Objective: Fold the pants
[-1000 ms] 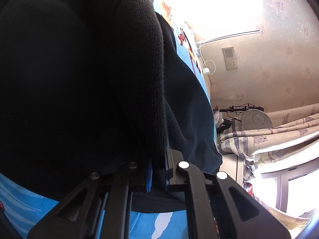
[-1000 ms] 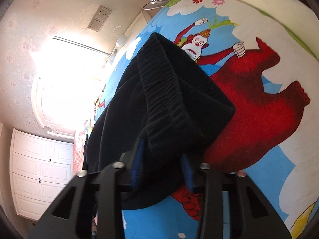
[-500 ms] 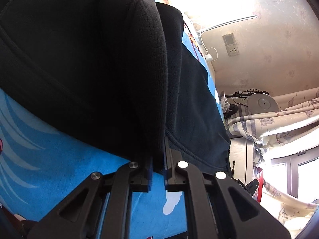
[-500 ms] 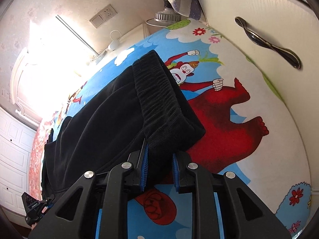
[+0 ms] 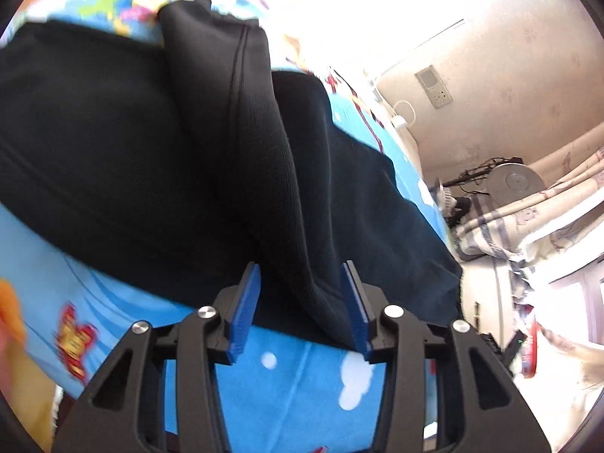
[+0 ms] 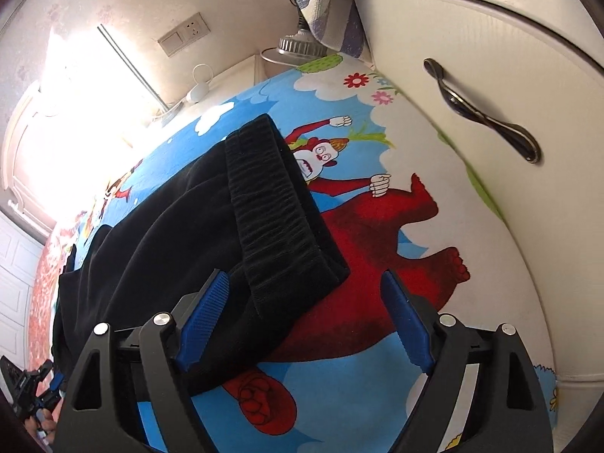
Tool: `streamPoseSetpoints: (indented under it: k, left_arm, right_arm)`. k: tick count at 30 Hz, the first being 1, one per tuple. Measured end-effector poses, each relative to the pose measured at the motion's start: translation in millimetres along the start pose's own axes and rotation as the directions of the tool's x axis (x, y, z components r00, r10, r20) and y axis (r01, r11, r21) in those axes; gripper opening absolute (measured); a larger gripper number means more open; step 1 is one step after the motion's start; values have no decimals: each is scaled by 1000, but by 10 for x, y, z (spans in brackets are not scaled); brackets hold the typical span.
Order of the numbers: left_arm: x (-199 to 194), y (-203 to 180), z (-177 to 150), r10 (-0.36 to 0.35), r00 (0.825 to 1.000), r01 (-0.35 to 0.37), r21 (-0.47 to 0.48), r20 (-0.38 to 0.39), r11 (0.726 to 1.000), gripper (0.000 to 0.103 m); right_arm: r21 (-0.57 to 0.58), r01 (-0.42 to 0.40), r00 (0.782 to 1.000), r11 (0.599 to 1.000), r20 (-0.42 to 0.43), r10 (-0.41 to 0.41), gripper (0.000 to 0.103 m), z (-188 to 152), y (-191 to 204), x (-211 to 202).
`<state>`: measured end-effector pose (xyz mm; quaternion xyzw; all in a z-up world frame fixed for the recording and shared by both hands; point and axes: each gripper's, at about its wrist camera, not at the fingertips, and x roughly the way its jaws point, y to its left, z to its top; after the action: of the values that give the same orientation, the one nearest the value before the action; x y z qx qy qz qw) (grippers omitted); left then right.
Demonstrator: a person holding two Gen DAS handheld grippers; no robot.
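The black pants (image 6: 211, 234) lie folded on a bed with a bright cartoon sheet (image 6: 377, 396). The sheet is blue with white clouds, a big red animal and a funny man with a red nose.

In the right wrist view, the right gripper (image 6: 302, 321) has its jaws opening, and they stand wide apart. The stretchy waistband (image 6: 271, 204) of the pants points toward it, and one corner of the waistband lies between the blue pads (image 6: 204, 317), but the pads do not press on it. The pants rest on the sheet by themselves.

In the left wrist view, the left gripper (image 5: 302, 305) has its jaws opening too. A thick fold of the black cloth (image 5: 264, 158) reaches down between its blue pads (image 5: 245, 313). The pad on the right of the picture looks very close to the cloth (I cannot tell if it touches). The other pad is clear of it.

A white cupboard door with a dark metal handle (image 6: 479, 113) stands beside the bed. A wall socket (image 6: 185, 37) sits on the wall near the bright window.
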<state>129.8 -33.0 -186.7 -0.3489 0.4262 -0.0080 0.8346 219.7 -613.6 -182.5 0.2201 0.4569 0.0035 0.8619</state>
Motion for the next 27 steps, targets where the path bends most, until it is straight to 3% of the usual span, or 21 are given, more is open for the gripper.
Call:
streamPoseSetpoints:
  k: [2,5,7,10,12,14,15,16,17,18,19,20,21,23,25,26,27]
  left_arm:
    - [-64,-155,266,153,985,-160,94,77,983,54]
    - [71,-405,771,270,953,-294,202,138,934,54]
    - [334,-527,1162,320,941,-338,238,111,910,54]
    - [835,-605,1738,441,893,-449,262,94,854,54]
    - [1246,-571,2101,514,857,-507,245,37,827,54]
    - [1606,-439,2346,608,794,-594,203,-7,779,54]
    - [1757,-363,2428,638,770,-622,197,-26,758,54]
    - [1898,-285,2477,651,756,-629,206,-61,750,54]
    - [1990,-232,2488,653,751,-626,212,-93,750,52]
    - [1995,-238,2527,663,744,-635,222,-83,740,43]
    - [2002,-258,2547,682,727,-646,256,-83,719,20]
    - [1931,-279,2577,684,726,-646,267,-74,715,7]
    - [1779,-293,2619,660,749,-630,244,-62,738,8]
    - [1243,-339,2669,576,818,-569,166,6,806,7]
    - [546,-194,2551,454,885,-462,69,99,884,7]
    - [184,-45,2445,390,909,-395,5,144,919,7]
    - [-165,152,2288,339,921,-335,-56,193,941,7]
  right_arm:
    - [-37,-2,1000,999,-20,2,85,26,55,91]
    - [-45,-46,996,998,-85,42,89,30,113,244]
    - [-75,-27,994,997,-106,19,78,-18,166,321]
    - [-87,-15,995,996,-101,6,64,-38,171,273]
    - [-102,-15,995,995,-100,5,54,-40,179,220]
    - [-130,0,995,992,-97,-13,46,-57,226,183]
    - [-138,9,995,990,-94,-22,46,-68,250,164]
    - [-149,23,995,989,-88,-36,45,-79,280,164]
    - [-158,34,995,987,-83,-47,45,-83,302,157]
    - [-162,42,995,986,-80,-56,45,-83,319,165]
    - [-161,45,995,986,-80,-58,45,-80,319,170]
    - [-154,42,995,987,-81,-55,45,-74,311,178]
    - [-148,39,995,988,-81,-51,45,-73,299,182]
    - [-146,35,996,989,-73,-46,45,-88,286,176]
    - [-138,31,997,990,-64,-40,45,-108,270,176]
    - [-133,29,997,991,-62,-38,45,-109,271,177]
    - [-130,30,997,991,-60,-38,45,-112,274,178]
